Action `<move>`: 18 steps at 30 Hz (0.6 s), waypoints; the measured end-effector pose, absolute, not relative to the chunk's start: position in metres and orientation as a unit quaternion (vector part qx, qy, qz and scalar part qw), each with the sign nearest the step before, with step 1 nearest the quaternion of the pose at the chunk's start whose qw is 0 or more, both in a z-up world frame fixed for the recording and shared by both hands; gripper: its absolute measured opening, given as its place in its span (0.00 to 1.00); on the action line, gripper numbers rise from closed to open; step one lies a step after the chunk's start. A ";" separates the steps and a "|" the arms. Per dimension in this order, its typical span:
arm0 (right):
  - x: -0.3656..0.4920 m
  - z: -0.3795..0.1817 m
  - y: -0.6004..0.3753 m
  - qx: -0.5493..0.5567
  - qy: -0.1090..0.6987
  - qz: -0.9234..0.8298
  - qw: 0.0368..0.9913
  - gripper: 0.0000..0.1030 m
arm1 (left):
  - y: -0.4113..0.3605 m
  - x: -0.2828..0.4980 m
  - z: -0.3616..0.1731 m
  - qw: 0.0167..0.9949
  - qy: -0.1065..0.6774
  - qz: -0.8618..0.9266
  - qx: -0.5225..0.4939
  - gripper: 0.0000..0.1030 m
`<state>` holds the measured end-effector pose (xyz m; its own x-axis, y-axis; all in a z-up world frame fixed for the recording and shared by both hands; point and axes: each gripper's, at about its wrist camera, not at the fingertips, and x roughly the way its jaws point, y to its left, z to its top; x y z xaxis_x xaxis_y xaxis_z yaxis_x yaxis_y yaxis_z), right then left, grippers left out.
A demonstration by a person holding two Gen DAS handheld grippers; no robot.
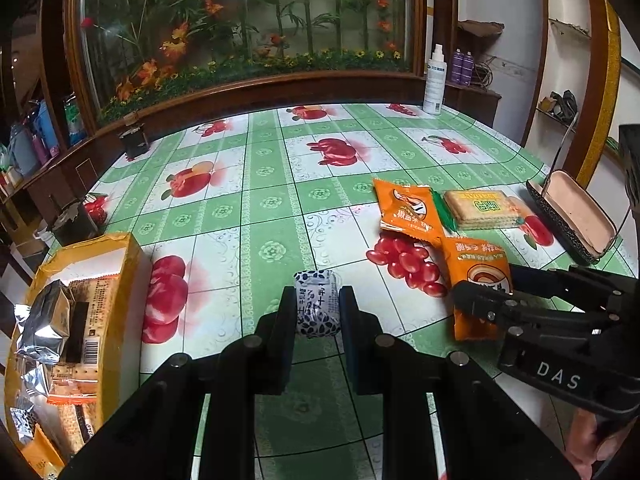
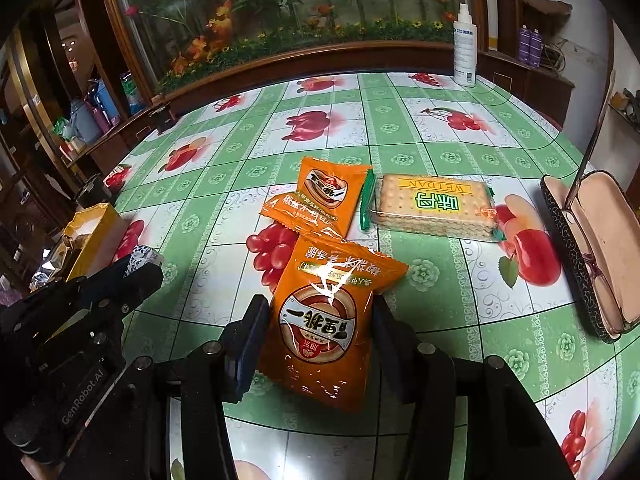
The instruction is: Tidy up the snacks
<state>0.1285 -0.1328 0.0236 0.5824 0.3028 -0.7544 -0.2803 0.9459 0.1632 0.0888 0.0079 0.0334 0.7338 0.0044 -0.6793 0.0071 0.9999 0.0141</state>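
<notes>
My left gripper [image 1: 317,294] is shut on a small blue-and-white wrapped snack [image 1: 317,314], held just above the tablecloth. To its left stands an open yellow box [image 1: 120,280] holding several snack packets. My right gripper [image 2: 320,308] is shut on a large orange snack packet [image 2: 320,360], with one pad against each of its side edges. A second orange packet [image 2: 328,196] lies flat just beyond it. A clear pack of square biscuits [image 2: 432,204] with green ends lies to the right of that. In the left wrist view the right gripper [image 1: 480,300] reaches in from the right over its orange packet [image 1: 476,264].
An open glasses case [image 2: 592,256] with spectacles lies at the table's right edge. A white spray bottle [image 2: 465,48] stands at the far edge near the wooden-framed flower panel. Green fruit-print cloth [image 1: 280,184] covers the table. Small dark boxes [image 1: 134,142] sit along the left rim.
</notes>
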 end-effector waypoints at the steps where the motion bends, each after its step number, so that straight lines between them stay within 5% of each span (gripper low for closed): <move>1: 0.128 0.024 -0.133 0.013 0.426 0.165 0.889 0.54 | 0.008 0.089 0.034 0.931 0.364 0.000 0.007 0.19; 18: 0.123 0.025 -0.125 0.008 0.423 0.181 0.888 0.54 | 0.009 0.083 0.044 0.936 0.352 -0.007 -0.002 0.19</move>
